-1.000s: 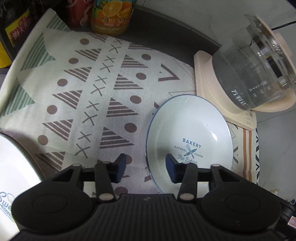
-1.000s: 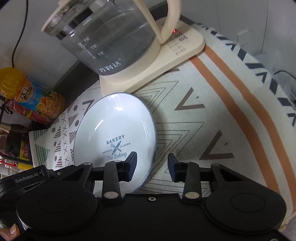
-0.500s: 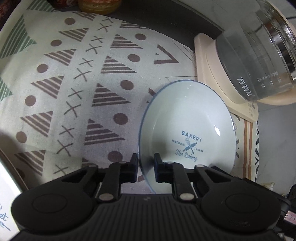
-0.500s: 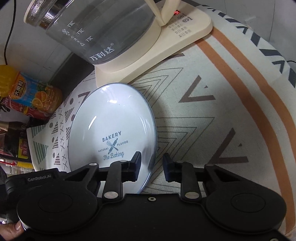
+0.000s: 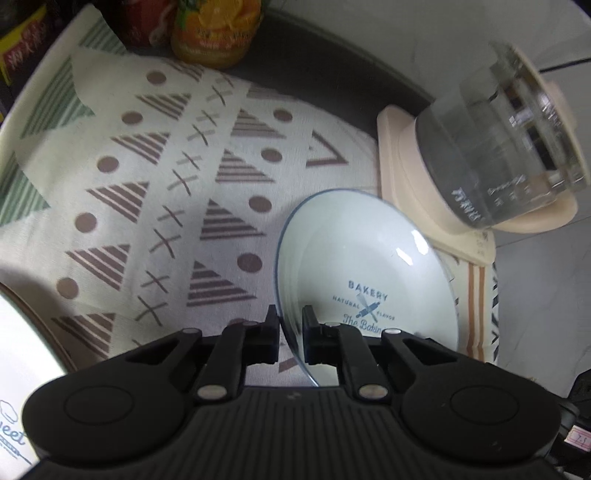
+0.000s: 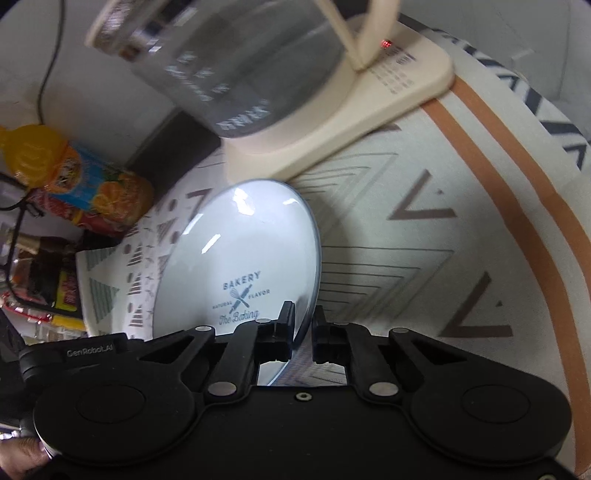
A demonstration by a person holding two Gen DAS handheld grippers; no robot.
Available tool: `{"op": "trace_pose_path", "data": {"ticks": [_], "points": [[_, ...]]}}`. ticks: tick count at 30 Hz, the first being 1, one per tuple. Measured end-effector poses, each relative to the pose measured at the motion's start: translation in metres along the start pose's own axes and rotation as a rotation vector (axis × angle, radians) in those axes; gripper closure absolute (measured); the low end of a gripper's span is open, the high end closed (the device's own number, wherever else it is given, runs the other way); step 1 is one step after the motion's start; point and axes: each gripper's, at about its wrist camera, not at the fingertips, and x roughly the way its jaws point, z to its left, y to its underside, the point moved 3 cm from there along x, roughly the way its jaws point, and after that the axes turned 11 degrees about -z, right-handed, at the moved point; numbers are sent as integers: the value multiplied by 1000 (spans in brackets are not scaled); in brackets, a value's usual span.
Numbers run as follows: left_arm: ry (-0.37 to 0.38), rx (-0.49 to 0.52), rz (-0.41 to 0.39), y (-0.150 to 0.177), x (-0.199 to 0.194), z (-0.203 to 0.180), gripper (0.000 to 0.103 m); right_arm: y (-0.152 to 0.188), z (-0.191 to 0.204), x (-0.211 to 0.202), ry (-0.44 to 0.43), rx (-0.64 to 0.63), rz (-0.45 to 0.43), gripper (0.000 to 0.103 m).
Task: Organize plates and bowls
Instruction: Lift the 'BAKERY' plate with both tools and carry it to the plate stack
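Observation:
A pale blue plate with "BAKERY" print lies on the patterned cloth, just in front of the kettle base. My left gripper is shut on the plate's left rim, one finger inside and one outside. In the right wrist view the same plate shows, and my right gripper is shut on its right rim. A second white plate with blue script sits at the left edge of the left wrist view.
A glass kettle on a cream base stands right behind the plate. An orange juice bottle and packets stand at the back of the cloth. The kettle and the bottle also appear in the right wrist view.
Both grippers have closed from open onto opposite rims of the bakery plate. The left gripper slid forward over the rim, then drew back slightly.

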Motion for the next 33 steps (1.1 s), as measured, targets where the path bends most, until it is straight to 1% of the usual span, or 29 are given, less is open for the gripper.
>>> {"op": "trace_pose_path", "data": {"ticks": [8,22,27,33], "points": [[5,-14,-78,-10,-22,1,93,-6,24,-9,-45,-46,-24,92],[1,-53,-181,-21,-72,19,93,-10,73,-27,-109,-145,-59,91],[-5,-65,-220,-19,-92,29,93,-7,87,-35,-132,-177,-64,91],[-19,-82,-250,-10,-113,44,93,4,106,-45,-155,-225,-65,91]]}}
